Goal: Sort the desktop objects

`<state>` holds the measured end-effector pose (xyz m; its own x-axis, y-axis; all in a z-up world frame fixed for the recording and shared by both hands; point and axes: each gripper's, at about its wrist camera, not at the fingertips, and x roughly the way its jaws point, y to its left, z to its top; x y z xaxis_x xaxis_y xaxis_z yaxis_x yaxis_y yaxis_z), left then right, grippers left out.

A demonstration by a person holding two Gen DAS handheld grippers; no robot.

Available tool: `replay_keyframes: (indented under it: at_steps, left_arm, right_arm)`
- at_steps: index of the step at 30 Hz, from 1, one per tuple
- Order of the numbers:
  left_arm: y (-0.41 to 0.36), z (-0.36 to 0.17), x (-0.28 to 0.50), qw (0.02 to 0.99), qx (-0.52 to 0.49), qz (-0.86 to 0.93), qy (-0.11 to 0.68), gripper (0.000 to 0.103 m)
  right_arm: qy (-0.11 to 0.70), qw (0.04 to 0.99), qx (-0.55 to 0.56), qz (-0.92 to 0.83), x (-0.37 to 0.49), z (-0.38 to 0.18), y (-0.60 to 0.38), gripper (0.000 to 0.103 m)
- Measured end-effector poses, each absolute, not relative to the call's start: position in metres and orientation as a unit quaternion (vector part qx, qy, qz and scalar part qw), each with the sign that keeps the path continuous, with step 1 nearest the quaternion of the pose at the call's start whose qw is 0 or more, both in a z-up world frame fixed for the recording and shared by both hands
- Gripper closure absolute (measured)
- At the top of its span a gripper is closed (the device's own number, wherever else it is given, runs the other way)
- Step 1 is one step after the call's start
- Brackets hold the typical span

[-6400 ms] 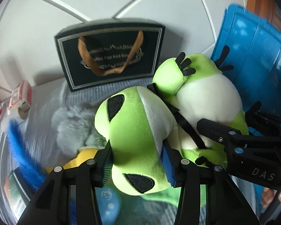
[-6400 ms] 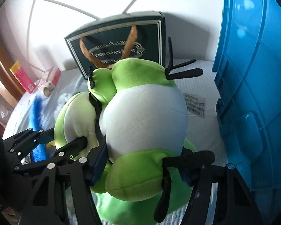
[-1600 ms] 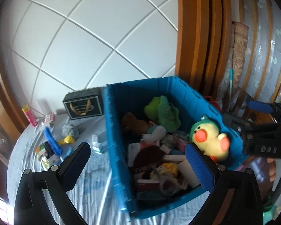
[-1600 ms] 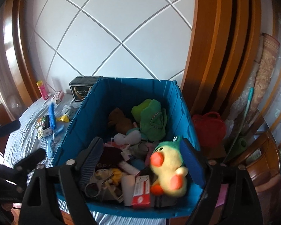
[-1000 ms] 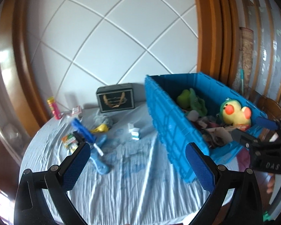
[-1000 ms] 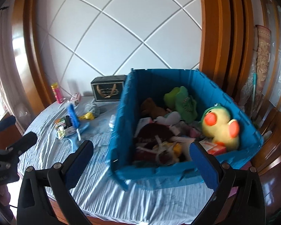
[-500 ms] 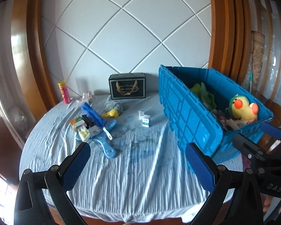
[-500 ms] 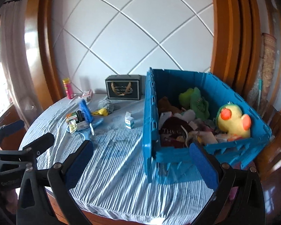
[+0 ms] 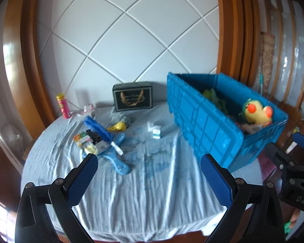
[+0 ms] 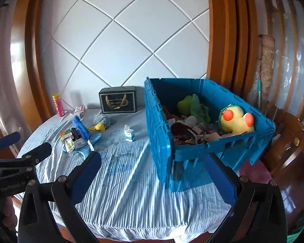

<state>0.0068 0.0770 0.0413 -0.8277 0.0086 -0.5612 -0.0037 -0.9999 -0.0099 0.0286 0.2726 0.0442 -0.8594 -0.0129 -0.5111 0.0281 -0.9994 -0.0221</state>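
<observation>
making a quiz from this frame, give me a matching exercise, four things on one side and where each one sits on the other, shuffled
Things:
1. yellow plush duck
2. pink tube
3. dark gift bag
4. small white box

Places:
A. upright near the table's far left edge
B. inside the blue bin
C. against the wall, left of the bin
D. alone on the cloth between the bin and the blue duster

Pairs: 1-B, 2-A, 3-C, 4-D

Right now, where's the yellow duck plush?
In the blue bin on the table's right side, the yellow duck plush sits at its right near corner, on top of the clutter, right of the green plush in the right wrist view.
</observation>
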Motion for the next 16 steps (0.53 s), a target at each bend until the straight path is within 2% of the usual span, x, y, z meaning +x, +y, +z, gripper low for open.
replay_keyframes:
  at_steps: [5,16]
  left_arm:
    - [0.079,0.05,0.009,0.024,-0.286,0.958,-0.01,0.0]
    - [0.106,0.064,0.019,0.004,-0.281,0.96,-0.002,0.0]
  right_arm:
    - [0.018,-0.001,0.248,-0.968,0.037,0.058,0.284,0.0]
    - [0.01,0.0,0.225,-0.974,0.054,0.077,0.304,0.0]
